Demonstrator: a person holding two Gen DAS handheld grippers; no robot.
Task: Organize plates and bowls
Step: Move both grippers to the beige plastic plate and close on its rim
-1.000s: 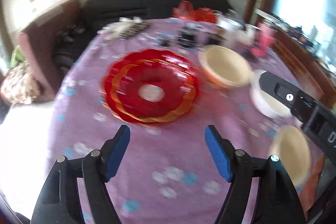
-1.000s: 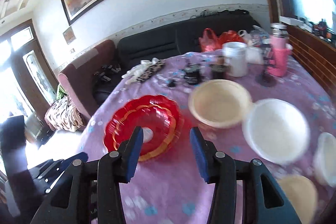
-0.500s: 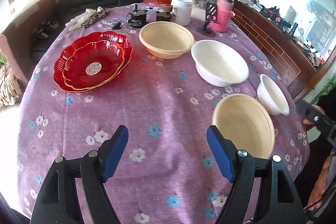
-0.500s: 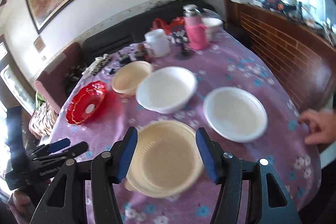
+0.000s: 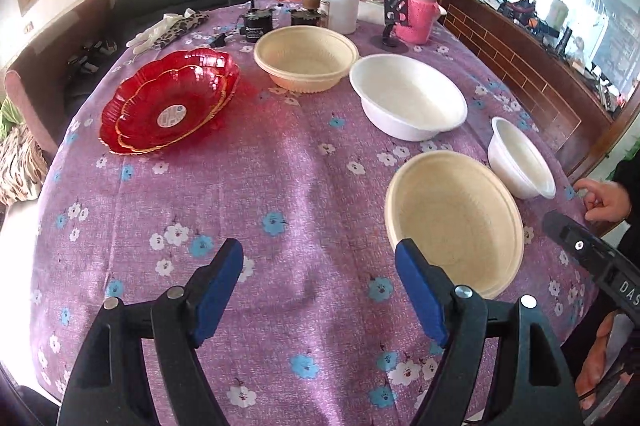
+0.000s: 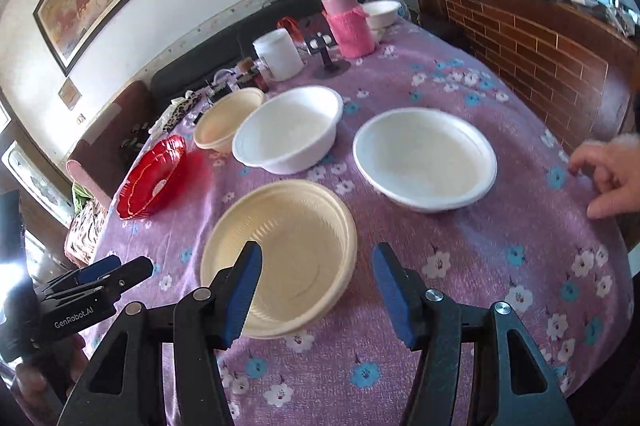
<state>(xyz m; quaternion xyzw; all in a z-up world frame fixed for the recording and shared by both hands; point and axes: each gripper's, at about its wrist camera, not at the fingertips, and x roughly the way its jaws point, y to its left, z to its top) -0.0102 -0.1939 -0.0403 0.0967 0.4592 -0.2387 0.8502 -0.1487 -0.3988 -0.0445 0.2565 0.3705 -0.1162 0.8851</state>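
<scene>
The near cream bowl sat empty on the worktop, directly ahead of the right gripper, whose left finger overlapped its near rim in that view while the right finger stood over bare cloth; nothing was between the spread fingers, which had just been opening. The left gripper also had its fingers spread and empty, and the same bowl lay off to its right, so the right hand looked nearer for a grasp at the rim. Being round, the bowl offered no long axis to line up with. Beyond it stood a small white bowl, a large white bowl and a second cream bowl, all empty and apart from one another. The red plates were already nested in a stack at the far left. A bare hand rested on the worktop's edge at the right.
</scene>
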